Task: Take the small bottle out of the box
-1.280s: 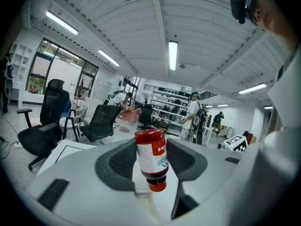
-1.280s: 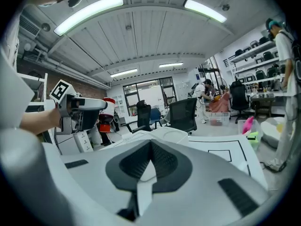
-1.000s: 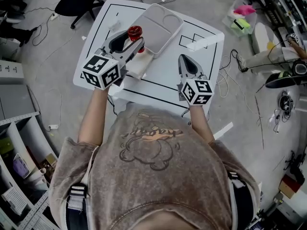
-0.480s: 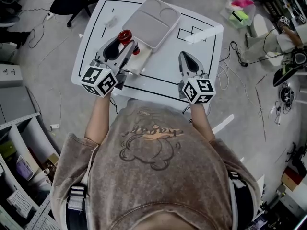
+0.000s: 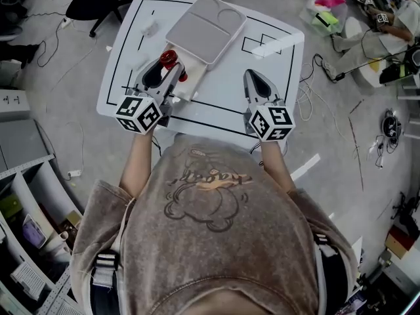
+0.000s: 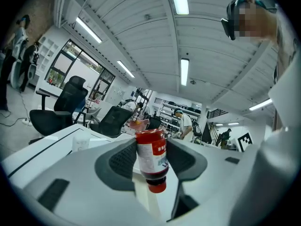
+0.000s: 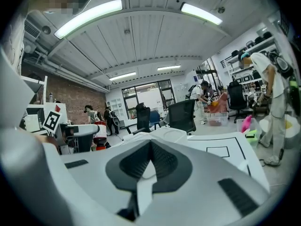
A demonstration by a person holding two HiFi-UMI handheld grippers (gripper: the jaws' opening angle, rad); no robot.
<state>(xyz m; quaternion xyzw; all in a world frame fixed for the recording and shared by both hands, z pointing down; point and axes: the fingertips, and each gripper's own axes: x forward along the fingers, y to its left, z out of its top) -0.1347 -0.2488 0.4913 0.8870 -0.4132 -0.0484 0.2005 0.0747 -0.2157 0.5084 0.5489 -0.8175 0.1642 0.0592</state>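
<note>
Left claw point(image 5: 173, 71) clamped on small bottle point(image 6: 151, 154), right claw point(image 7: 149, 149) closed, empty

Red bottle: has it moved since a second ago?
Yes. The red bottle, in the left gripper, has come toward the person, away from the grey tray.

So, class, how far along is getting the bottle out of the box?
Done: left gripper is clamped on the bottle. In hand: bottle held above the box, seemingly clear of it. To do: set it down on the table. Right gripper is shut, empty.
</note>
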